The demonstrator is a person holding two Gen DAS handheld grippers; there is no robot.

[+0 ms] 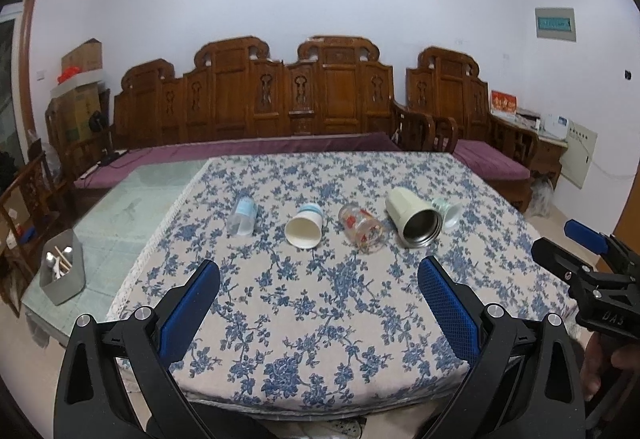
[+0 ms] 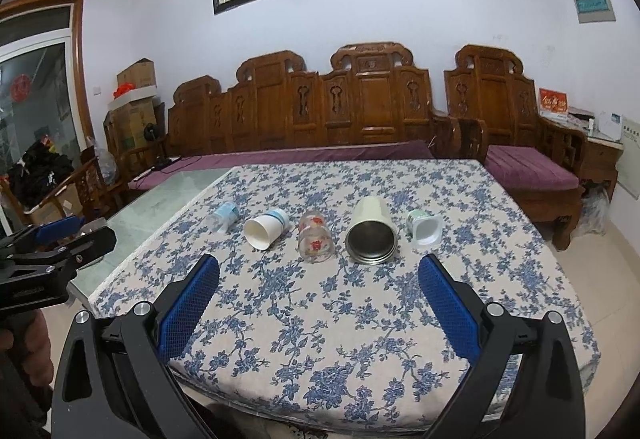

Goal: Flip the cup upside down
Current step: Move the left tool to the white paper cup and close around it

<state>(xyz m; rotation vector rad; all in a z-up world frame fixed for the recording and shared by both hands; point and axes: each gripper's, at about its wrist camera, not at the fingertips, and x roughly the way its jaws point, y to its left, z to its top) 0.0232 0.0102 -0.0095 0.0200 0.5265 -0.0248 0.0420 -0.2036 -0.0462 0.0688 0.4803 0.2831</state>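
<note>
Several cups lie on their sides in a row on the blue-flowered tablecloth (image 1: 320,311): a clear plastic cup (image 1: 242,217) (image 2: 223,217), a white paper cup (image 1: 305,226) (image 2: 266,227), a glass with red print (image 1: 360,227) (image 2: 315,237), a cream steel-lined tumbler (image 1: 414,217) (image 2: 371,231) and a small pale green cup (image 1: 448,211) (image 2: 425,226). My left gripper (image 1: 320,271) is open and empty, well short of the row. My right gripper (image 2: 320,271) is open and empty too, near the table's front; it also shows at the right edge of the left wrist view (image 1: 592,259).
A grey box of utensils (image 1: 64,273) stands on the bare glass tabletop (image 1: 116,211) left of the cloth. A carved wooden sofa with purple cushions (image 1: 280,99) runs behind the table. Cardboard boxes (image 1: 80,91) are stacked at the back left.
</note>
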